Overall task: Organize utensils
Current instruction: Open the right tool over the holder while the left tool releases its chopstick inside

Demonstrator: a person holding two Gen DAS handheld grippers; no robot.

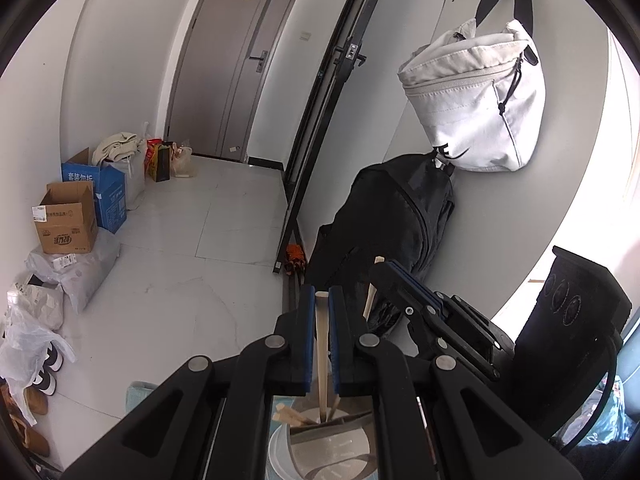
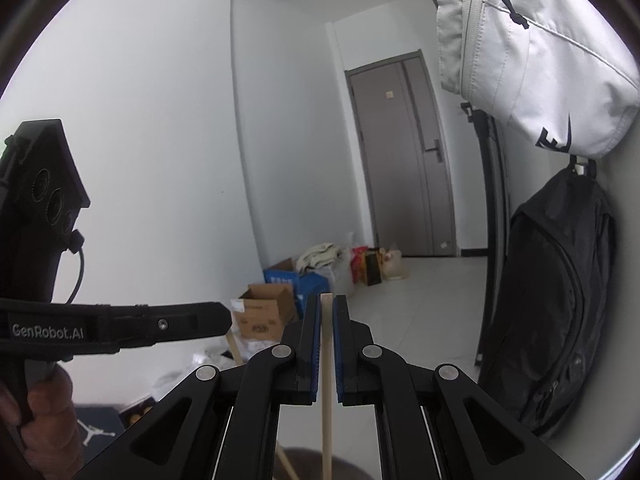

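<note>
My left gripper (image 1: 321, 300) is shut on a pale wooden chopstick (image 1: 321, 344) that stands upright, its lower end inside a metal utensil cup (image 1: 332, 444) below with other chopsticks (image 1: 290, 416). My right gripper (image 2: 326, 308) is shut on another wooden chopstick (image 2: 327, 380), also upright. In the left wrist view the right gripper (image 1: 390, 276) is just to the right with its chopstick (image 1: 370, 300). In the right wrist view the left gripper (image 2: 224, 320) is at the left with its chopstick (image 2: 234, 346) below it.
A white bag (image 1: 476, 100) and a black backpack (image 1: 384, 232) hang on the wall at right. Cardboard boxes (image 1: 68, 220), plastic bags and shoes (image 1: 36, 400) line the floor at left. A grey door (image 1: 236, 60) is far ahead. A black folded frame (image 1: 320, 120) leans by the wall.
</note>
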